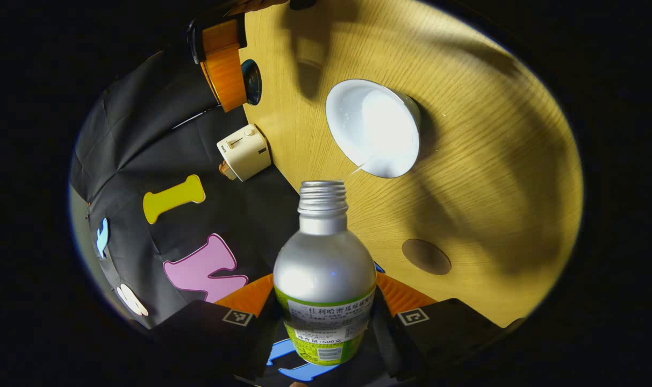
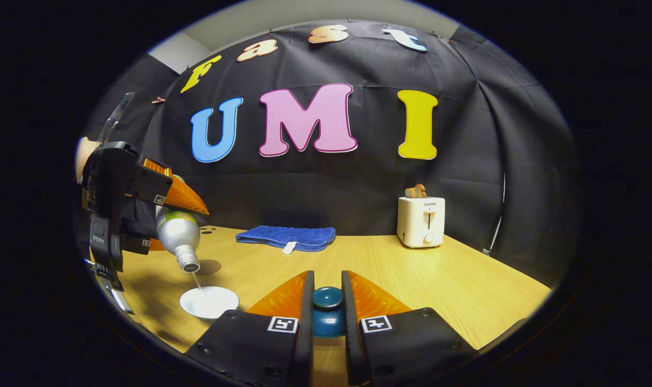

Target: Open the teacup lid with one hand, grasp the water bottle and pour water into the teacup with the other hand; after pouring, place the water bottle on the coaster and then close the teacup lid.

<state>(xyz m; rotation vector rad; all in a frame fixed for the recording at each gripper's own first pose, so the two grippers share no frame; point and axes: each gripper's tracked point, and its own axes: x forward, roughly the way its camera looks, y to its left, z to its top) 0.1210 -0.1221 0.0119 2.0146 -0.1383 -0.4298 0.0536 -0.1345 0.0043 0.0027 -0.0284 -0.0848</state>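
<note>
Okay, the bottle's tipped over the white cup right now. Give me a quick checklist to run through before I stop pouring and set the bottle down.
1. Left gripper shut on the bottle: ok, both fingers press its sides.
2. Stream landing inside the cup: ok, a thin stream runs from the bottle mouth into it.
3. Water level in the cup: cannot tell, the glare hides it.
4. Lid held clear of the cup: ok, the right gripper clamps it off to the side.
5. Coaster free for the bottle: ok, nothing sits on it.
6. Spills on the table: cannot tell.
</note>
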